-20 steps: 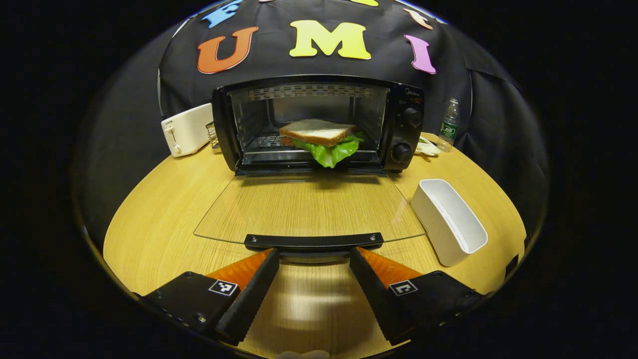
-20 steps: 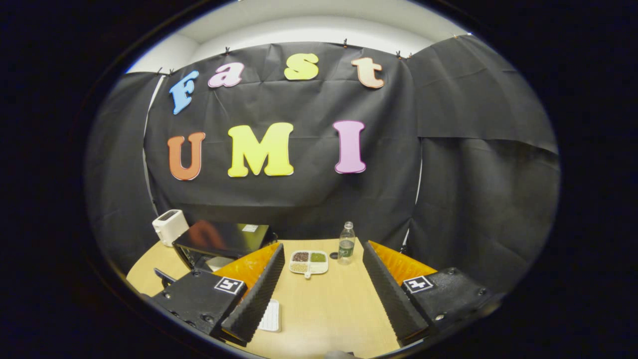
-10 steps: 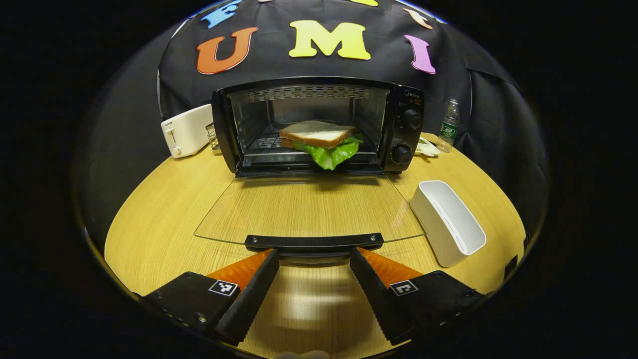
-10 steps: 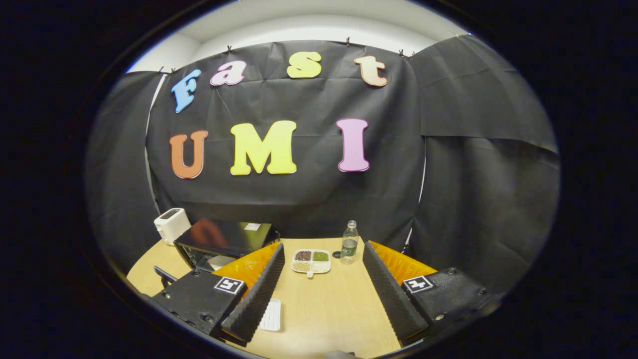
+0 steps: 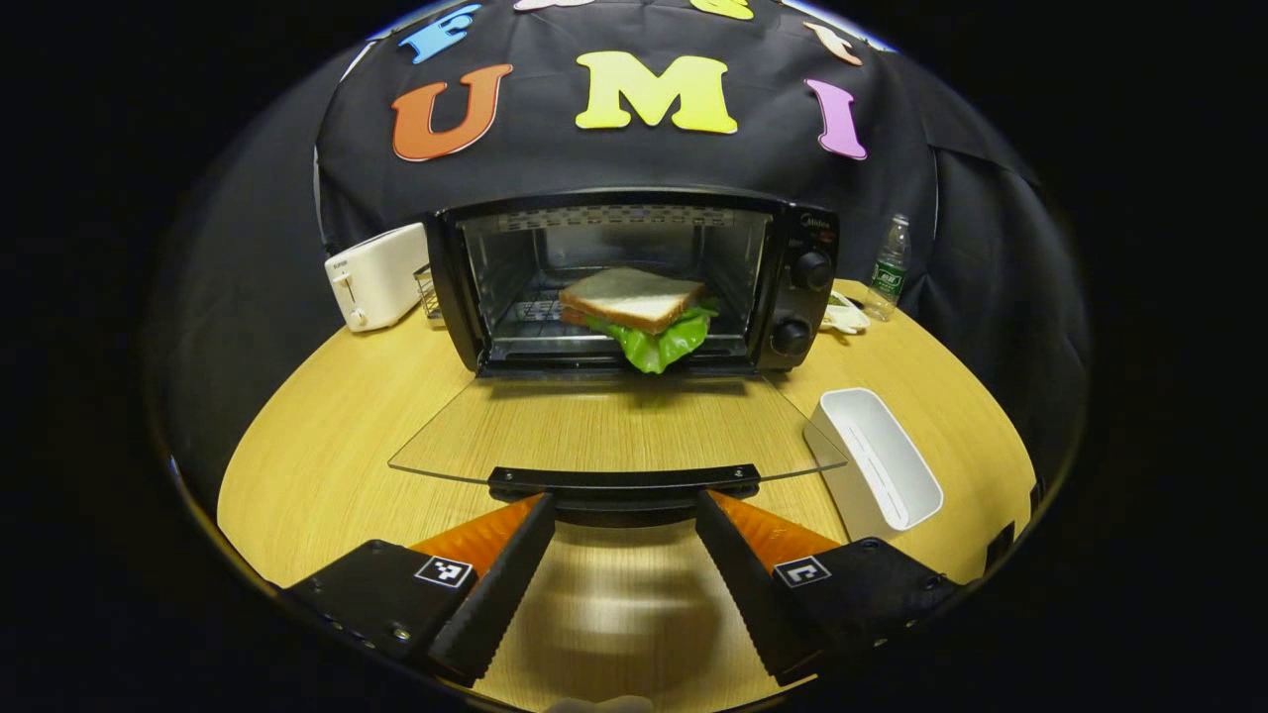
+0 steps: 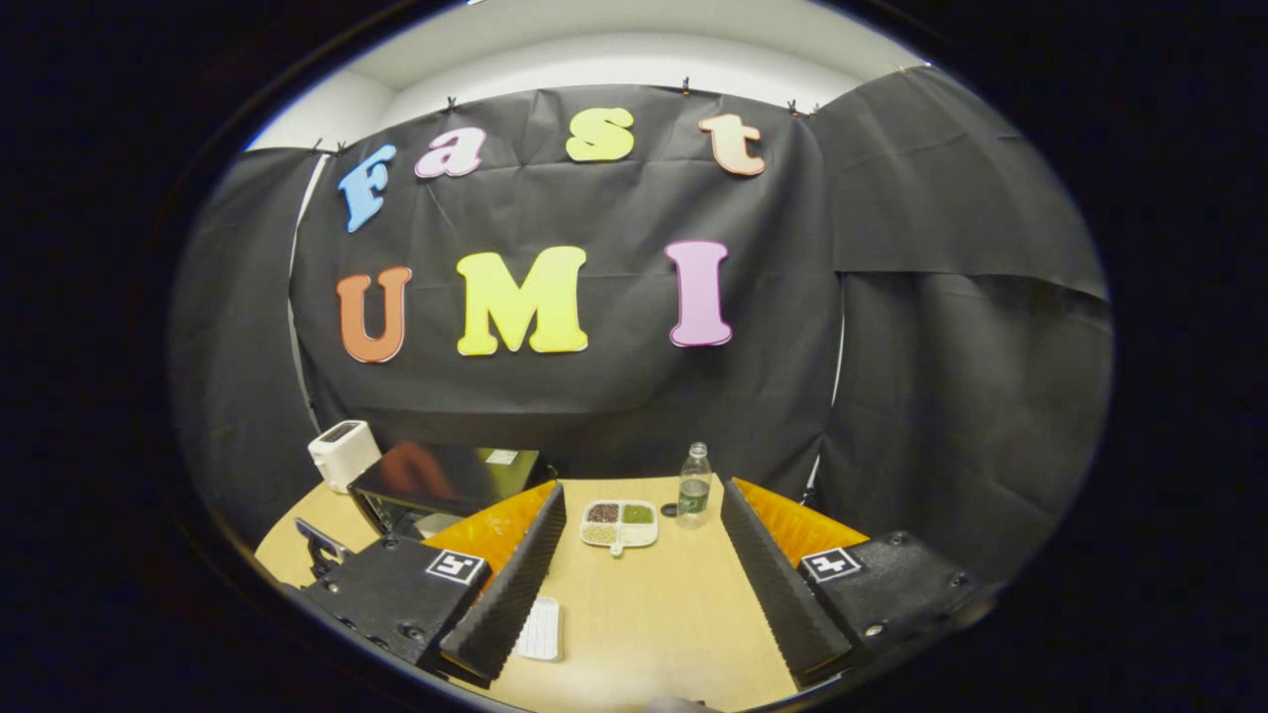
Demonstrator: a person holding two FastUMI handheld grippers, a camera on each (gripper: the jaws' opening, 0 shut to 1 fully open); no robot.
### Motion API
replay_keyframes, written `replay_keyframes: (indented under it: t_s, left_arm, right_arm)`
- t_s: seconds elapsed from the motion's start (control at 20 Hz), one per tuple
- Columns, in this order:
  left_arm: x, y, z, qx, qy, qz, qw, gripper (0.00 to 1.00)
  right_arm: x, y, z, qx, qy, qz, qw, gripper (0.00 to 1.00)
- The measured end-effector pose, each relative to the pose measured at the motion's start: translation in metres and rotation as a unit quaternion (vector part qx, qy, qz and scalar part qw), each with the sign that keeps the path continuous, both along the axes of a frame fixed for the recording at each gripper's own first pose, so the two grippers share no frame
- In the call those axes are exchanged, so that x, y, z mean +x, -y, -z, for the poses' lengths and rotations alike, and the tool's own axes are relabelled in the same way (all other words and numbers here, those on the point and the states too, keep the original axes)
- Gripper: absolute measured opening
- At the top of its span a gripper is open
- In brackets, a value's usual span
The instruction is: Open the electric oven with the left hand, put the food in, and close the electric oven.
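The black electric oven (image 5: 804,287) stands open at the back of the round wooden table (image 5: 327,426). A sandwich (image 5: 634,302) of white bread and green lettuce lies on its rack, lettuce hanging over the front. The glass door (image 5: 614,431) lies folded down toward me, its black handle (image 5: 624,480) at the near edge. My left gripper (image 5: 624,498) is open, its fingertips just below the handle on either side. In the right gripper view, my right gripper (image 6: 642,487) hangs open and empty above the table, with the oven (image 6: 446,475) to its left.
An empty white rectangular container (image 5: 877,460) lies right of the door. A white toaster (image 5: 381,275) stands left of the oven and a water bottle (image 5: 890,267) to its right. A divided dish (image 6: 619,523) of beans sits beside the bottle (image 6: 693,485).
The oven sits lower in the left gripper view and the door looks shorter, its handle slightly raised. The right gripper has barely moved.
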State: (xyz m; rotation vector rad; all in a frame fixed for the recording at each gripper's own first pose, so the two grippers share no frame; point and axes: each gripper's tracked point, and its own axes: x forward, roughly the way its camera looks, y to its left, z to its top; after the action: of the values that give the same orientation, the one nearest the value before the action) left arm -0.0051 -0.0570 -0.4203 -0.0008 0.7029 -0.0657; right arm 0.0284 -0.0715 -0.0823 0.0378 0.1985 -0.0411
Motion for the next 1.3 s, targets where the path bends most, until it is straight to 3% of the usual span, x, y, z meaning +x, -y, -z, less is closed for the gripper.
replay_keyframes:
  t_s: [0.65,0.7,0.8,1.3]
  left_arm:
    - [0.037,-0.001,-0.061,0.007,0.045,0.007,0.999,0.96]
    - [0.041,-0.001,-0.064,0.008,0.048,0.008,0.999,0.96]
    - [0.046,-0.002,-0.070,0.007,0.052,0.007,0.999,0.96]
    - [0.103,-0.002,-0.111,0.013,0.117,0.009,0.993,0.96]
  right_arm:
    - [0.005,0.004,-0.001,0.014,0.010,0.005,1.000,0.95]
    - [0.005,0.006,0.002,0.016,0.006,0.008,1.000,1.00]
    - [0.009,0.013,0.003,0.014,0.007,0.017,1.000,0.95]
    - [0.015,0.012,0.000,0.010,0.010,0.023,1.000,0.95]
